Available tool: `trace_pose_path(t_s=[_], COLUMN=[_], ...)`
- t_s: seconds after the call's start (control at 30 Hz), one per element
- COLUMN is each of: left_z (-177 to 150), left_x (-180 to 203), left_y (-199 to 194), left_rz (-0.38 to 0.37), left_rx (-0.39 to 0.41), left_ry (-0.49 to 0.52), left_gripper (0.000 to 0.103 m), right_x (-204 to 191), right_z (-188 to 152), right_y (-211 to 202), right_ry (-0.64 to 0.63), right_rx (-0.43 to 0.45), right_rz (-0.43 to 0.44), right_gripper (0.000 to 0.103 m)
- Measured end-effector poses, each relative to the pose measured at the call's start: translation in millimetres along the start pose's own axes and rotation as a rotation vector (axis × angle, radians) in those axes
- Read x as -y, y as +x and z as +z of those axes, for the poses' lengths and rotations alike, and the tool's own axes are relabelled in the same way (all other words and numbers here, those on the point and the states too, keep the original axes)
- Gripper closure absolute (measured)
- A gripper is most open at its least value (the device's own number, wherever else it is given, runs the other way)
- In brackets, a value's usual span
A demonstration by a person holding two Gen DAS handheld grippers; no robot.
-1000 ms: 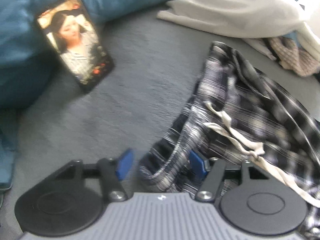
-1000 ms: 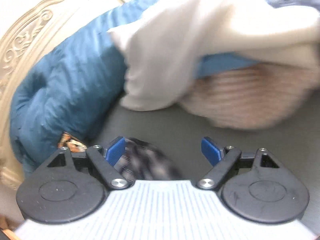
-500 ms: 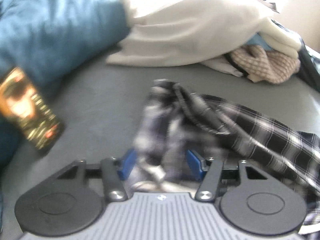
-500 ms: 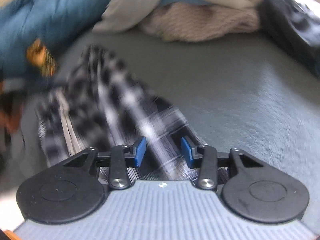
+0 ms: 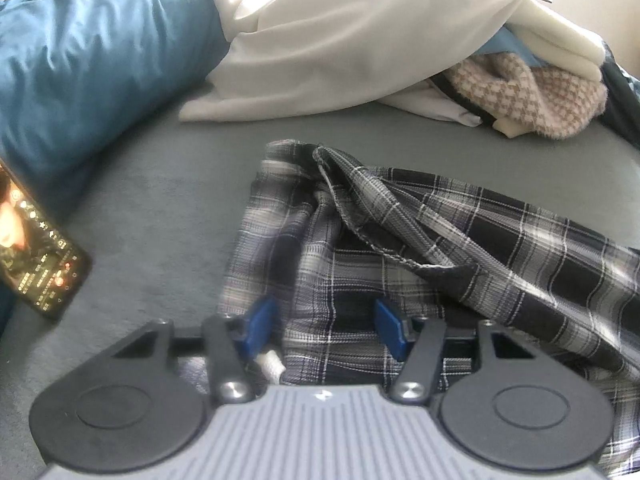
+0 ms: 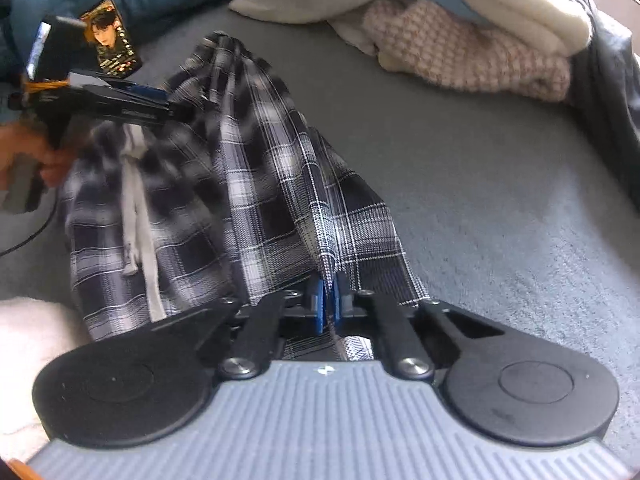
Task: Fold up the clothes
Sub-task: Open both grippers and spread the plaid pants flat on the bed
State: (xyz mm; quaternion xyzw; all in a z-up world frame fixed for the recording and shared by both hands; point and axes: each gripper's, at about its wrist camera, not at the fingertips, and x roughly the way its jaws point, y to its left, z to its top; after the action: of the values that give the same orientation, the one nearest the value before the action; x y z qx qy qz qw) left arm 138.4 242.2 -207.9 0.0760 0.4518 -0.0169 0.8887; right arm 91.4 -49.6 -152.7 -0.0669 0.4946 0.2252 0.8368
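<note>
From my left wrist view, the plaid garment spreads on the bed surface from centre toward 3 o'clock. The phone sits at 9 o'clock, against the duvet. The clothes pile lies behind at 12 to 2 o'clock.

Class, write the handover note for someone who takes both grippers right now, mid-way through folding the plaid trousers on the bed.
Right gripper: shut on a pinch of the plaid trousers.
Left gripper: open, its blue pads either side of the cloth at the drawstring end; nothing clamped.
Trousers lie rumpled on the grey bed cover, legs twisted. A phone leans on the blue duvet; the unfolded pile sits behind.
Done: one grasp only, no fold.
Left: close the left gripper, spread flat, fold, then the pile.
</note>
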Motion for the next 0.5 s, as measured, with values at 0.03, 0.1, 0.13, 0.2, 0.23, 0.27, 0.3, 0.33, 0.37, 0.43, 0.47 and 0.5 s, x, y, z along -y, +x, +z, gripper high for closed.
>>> trace_pose_path(t_s=[0.03, 0.1, 0.13, 0.2, 0.23, 0.27, 0.3, 0.33, 0.37, 0.43, 0.47, 0.5], left_z=[0, 0, -1, -3, -3, -3, -3, -3, -3, -3, -3, -4], left_x=[0, 0, 0, 0, 0, -1, -1, -1, -2, -2, -2, -3], left_y=[0, 0, -1, -3, -3, -3, -2, -2, -2, -1, -1, 0], left_rz=[0.000, 0.001, -0.001, -0.003, -0.005, -0.007, -0.009, -0.012, -0.014, -0.018, -0.018, -0.019], left_rx=[0.002, 0.005, 0.007, 0.010, 0.012, 0.012, 0.011, 0.011, 0.011, 0.012, 0.014, 0.015], left_ry=[0.003, 0.011, 0.014, 0.020, 0.021, 0.021, 0.021, 0.022, 0.022, 0.024, 0.027, 0.030], left_gripper=[0.044, 0.044, 0.044, 0.044, 0.044, 0.044, 0.044, 0.044, 0.044, 0.043, 0.043, 0.043], right_x=[0, 4, 6, 15, 20, 26, 32, 37, 41, 50, 54, 58], right_z=[1, 6, 9, 19, 24, 29, 35, 40, 42, 47, 49, 52], right_y=[-3, -9, -13, -21, -25, -27, -28, -29, -23, -10, -3, 3], right_ry=[-0.002, -0.012, -0.020, -0.022, -0.026, -0.036, -0.046, -0.056, -0.057, -0.059, -0.060, -0.062], right_rx=[0.007, 0.025, 0.038, 0.065, 0.077, 0.083, 0.088, 0.093, 0.084, 0.068, 0.060, 0.051], right_rz=[-0.008, -0.037, -0.056, -0.093, -0.116, -0.138, -0.160, -0.182, -0.196, -0.223, -0.237, -0.250], right_gripper=[0.101, 0.101, 0.101, 0.101, 0.101, 0.101, 0.101, 0.101, 0.101, 0.101, 0.101, 0.101])
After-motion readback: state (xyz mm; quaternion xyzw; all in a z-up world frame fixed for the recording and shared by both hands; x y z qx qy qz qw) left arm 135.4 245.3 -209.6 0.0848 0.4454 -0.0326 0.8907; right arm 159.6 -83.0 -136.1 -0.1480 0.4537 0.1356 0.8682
